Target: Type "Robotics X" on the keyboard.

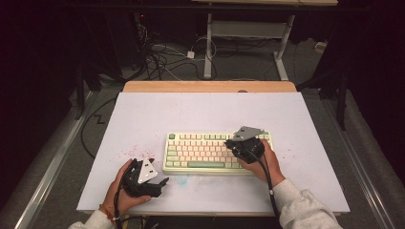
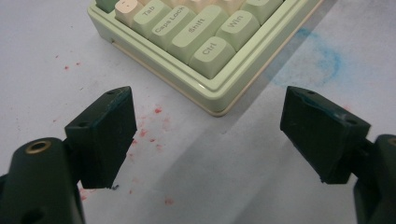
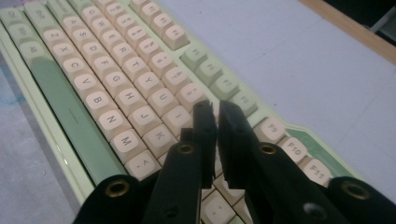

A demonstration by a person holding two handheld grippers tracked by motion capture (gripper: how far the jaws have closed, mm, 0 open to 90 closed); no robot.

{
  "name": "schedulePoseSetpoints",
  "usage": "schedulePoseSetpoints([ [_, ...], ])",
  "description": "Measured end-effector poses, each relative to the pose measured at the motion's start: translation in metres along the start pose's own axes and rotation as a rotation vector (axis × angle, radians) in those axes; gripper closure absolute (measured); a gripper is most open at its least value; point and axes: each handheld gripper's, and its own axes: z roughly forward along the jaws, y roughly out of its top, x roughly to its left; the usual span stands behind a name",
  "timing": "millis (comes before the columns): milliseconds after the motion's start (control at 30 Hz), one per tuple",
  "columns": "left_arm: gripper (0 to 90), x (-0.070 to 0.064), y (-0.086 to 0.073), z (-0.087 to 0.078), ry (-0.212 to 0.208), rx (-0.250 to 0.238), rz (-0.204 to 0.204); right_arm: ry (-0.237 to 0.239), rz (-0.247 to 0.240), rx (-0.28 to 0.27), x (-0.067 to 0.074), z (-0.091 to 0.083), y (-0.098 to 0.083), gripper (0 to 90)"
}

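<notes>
Pressing keys on the pale-green, cream-keyed plastic keyboard (image 1: 217,152) mid-counter, right tongs (image 3: 215,109) nearly closed, empty, tips over the right-hand letter keys; left tongs (image 2: 205,126) wide open, empty, beside its near-left corner; next, probably a light downward tap.

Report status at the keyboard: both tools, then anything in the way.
Left tool open, empty, on the mat off the keyboard's Ctrl corner. Right tool nearly shut, nothing between its pads, tips over the right-hand letter keys. Nothing in the way.
</notes>
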Motion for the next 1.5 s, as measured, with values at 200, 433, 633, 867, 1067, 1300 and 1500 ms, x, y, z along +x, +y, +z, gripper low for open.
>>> schedulePoseSetpoints([
  [200,17.3,-0.001,0.000,-0.002,0.008,-0.001,0.002,-0.003,0.010,-0.052,-0.005,-0.013,-0.003,75.9],
  [433,17.3,-0.002,-0.001,-0.004,0.000,-0.002,0.008,-0.031,0.007,-0.108,-0.002,-0.028,-0.007,53.5],
  [633,17.3,0.000,-0.003,-0.005,0.004,-0.004,0.001,-0.058,-0.011,-0.166,0.004,-0.040,-0.011,38.2],
  [867,18.0,-0.001,-0.002,-0.006,0.006,-0.003,-0.017,-0.084,-0.017,-0.189,0.008,-0.052,-0.024,30.1],
  [1067,21.3,0.001,0.000,-0.010,-0.003,-0.040,-0.036,-0.115,-0.024,-0.206,0.010,-0.070,-0.039,26.7],
  [1300,39.4,0.005,0.016,-0.017,-0.021,-0.069,-0.056,-0.139,-0.015,-0.211,0.012,-0.089,-0.059,26.7],
  [1500,70.7,0.013,0.040,-0.018,-0.079,-0.072,-0.076,-0.146,0.004,-0.193,0.016,-0.098,-0.077,26.5],
])
